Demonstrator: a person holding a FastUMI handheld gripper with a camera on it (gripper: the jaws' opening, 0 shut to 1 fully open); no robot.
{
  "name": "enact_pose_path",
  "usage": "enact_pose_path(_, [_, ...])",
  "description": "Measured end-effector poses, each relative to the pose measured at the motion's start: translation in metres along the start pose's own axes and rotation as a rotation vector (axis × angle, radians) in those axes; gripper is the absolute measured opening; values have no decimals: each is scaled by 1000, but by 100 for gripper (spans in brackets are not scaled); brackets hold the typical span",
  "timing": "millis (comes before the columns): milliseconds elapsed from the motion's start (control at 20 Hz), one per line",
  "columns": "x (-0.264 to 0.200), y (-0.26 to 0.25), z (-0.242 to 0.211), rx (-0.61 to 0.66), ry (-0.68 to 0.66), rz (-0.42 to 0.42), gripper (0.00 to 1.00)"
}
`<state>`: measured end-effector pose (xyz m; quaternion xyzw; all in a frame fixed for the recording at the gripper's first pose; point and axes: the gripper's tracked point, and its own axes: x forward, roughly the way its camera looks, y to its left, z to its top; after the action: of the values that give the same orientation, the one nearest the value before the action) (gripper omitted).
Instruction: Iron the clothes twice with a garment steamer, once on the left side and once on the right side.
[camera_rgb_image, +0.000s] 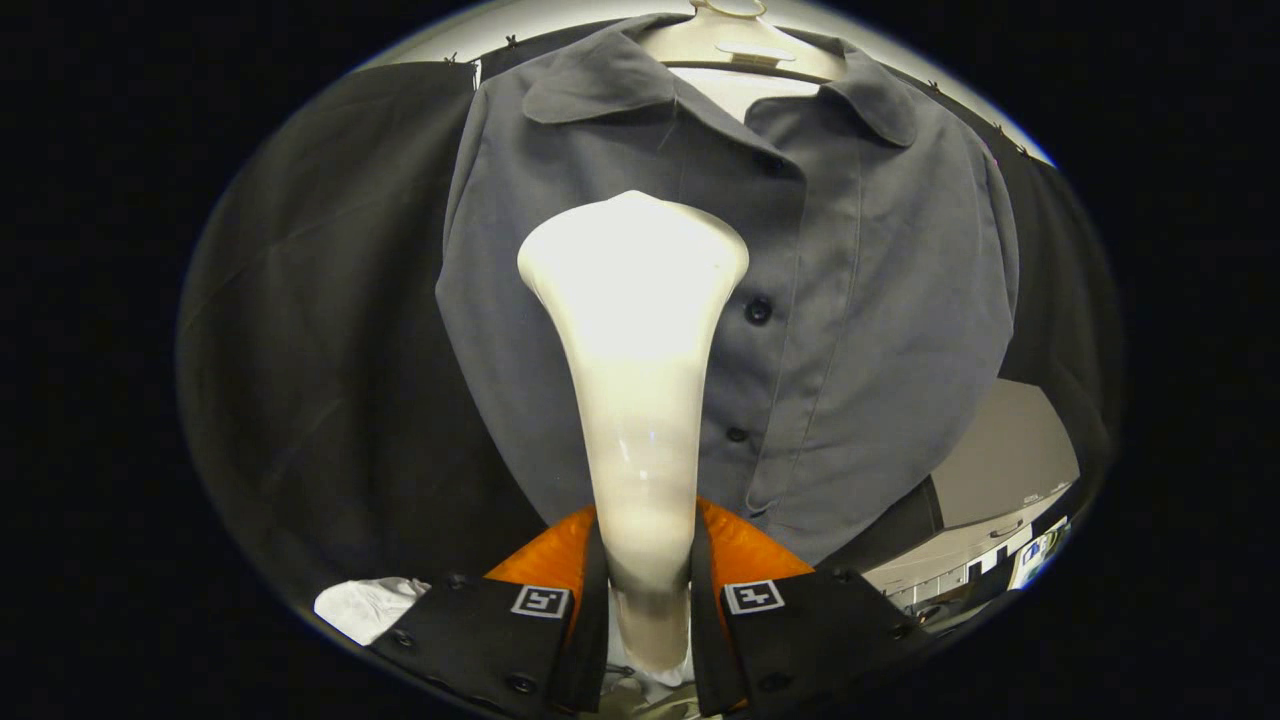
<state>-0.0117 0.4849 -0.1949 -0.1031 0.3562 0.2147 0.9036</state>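
A grey button-front shirt (860, 300) hangs on a pale hanger (745, 45) straight ahead, collar up and placket running down its middle. A white garment steamer (640, 400) stands upright between my fingers, its narrow handle clamped by both and its wide head against the shirt's left half, just left of the buttons. My gripper (648, 590) is shut on the steamer's handle. The steamer hides part of the shirt's left front.
Black cloth (330, 350) hangs behind and to the left of the shirt. A white crumpled cloth (370, 605) lies low beside the left finger. To the lower right, past the shirt's hem, a light wall and some furniture (1000, 540) show.
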Motion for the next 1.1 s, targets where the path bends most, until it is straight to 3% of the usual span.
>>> enact_pose_path(1100, [55, -10, -154, 46, 254, -6, 43])
